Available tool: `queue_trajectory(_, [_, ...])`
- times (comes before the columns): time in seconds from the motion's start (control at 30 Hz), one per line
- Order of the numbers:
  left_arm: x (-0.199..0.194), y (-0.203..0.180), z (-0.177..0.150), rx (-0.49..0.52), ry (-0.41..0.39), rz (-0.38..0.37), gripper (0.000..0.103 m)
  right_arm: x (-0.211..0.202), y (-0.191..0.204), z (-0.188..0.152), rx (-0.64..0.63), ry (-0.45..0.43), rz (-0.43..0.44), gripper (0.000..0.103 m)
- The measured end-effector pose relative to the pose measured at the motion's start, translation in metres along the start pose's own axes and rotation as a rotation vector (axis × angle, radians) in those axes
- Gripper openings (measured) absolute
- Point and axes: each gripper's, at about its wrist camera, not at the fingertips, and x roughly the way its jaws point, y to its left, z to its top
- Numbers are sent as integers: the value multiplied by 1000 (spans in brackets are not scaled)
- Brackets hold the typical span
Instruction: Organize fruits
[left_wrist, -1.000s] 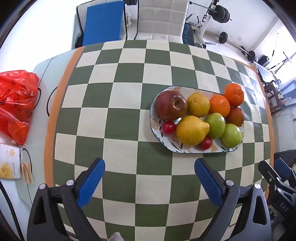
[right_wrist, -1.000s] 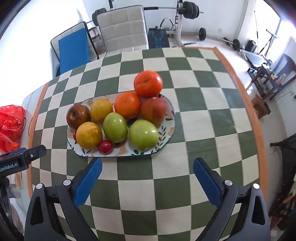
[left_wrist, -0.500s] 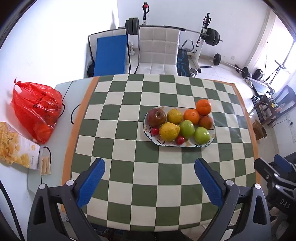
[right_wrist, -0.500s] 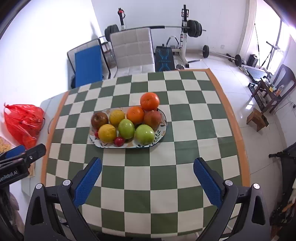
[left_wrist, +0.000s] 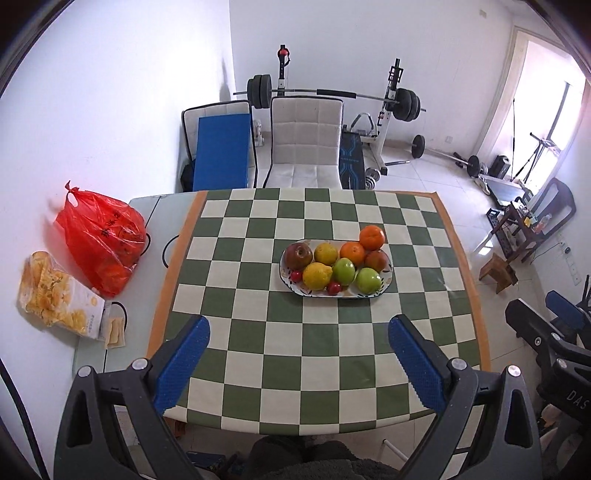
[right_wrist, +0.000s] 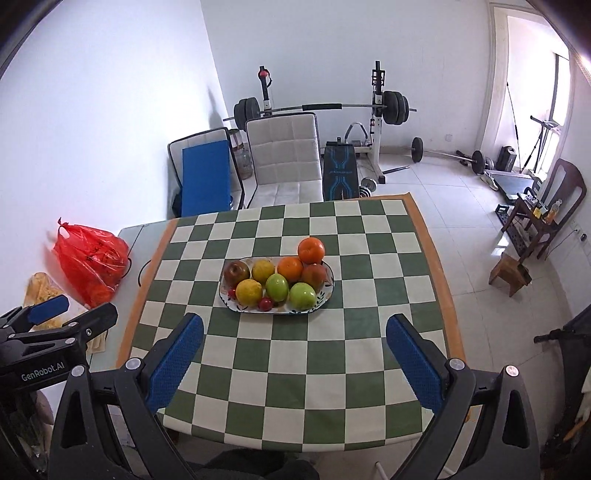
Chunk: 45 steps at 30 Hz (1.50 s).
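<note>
An oval patterned plate (left_wrist: 386, 284) (right_wrist: 328, 291) stands on the green and white checkered table (left_wrist: 258, 332) (right_wrist: 332, 350). It holds a dark red apple (left_wrist: 298, 255), lemons (left_wrist: 317, 276), oranges (left_wrist: 372, 236), green apples (left_wrist: 368, 279) and small red fruits (left_wrist: 334, 288). One orange (right_wrist: 311, 250) rests at the plate's far right rim. My left gripper (left_wrist: 299, 365) is open and empty, well back from the plate. My right gripper (right_wrist: 295, 363) is open and empty, also well back above the table's near edge.
A red plastic bag (left_wrist: 99, 240) (right_wrist: 88, 262) and a snack bag (left_wrist: 55, 295) lie on the grey surface left of the tablecloth. Chairs (left_wrist: 304, 144) and weight equipment (left_wrist: 399, 103) stand behind the table. A small wooden stool (left_wrist: 498, 271) is on the floor at right.
Both grippers have pulled back and up from the plate, so the whole table and room now show. Both stay open and empty. The fruits have not moved.
</note>
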Motion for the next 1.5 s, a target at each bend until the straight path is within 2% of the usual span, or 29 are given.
queue_trajectory(0.33, [-39,-4,-5,-4,-55,8,99,-55,9,-4,-21,-33,15,101])
queue_trajectory(0.63, [-31,-6,-5,-12,-56,5,99,-53,7,-4,-3,-12,30,101])
queue_trajectory(0.93, [2,-5,3,-14,-73,26,99,-16,5,5,-10,-25,-12,101])
queue_trajectory(1.07, [21,-2,7,-13,-80,45,103,11,4,9,-19,-21,-33,101])
queue_trajectory(1.33, [64,1,12,-18,-47,75,103,66,-3,13,-20,-2,-66,101])
queue_trajectory(1.5, [73,-1,10,-1,-47,84,103,88,-4,13,-35,15,-84,101])
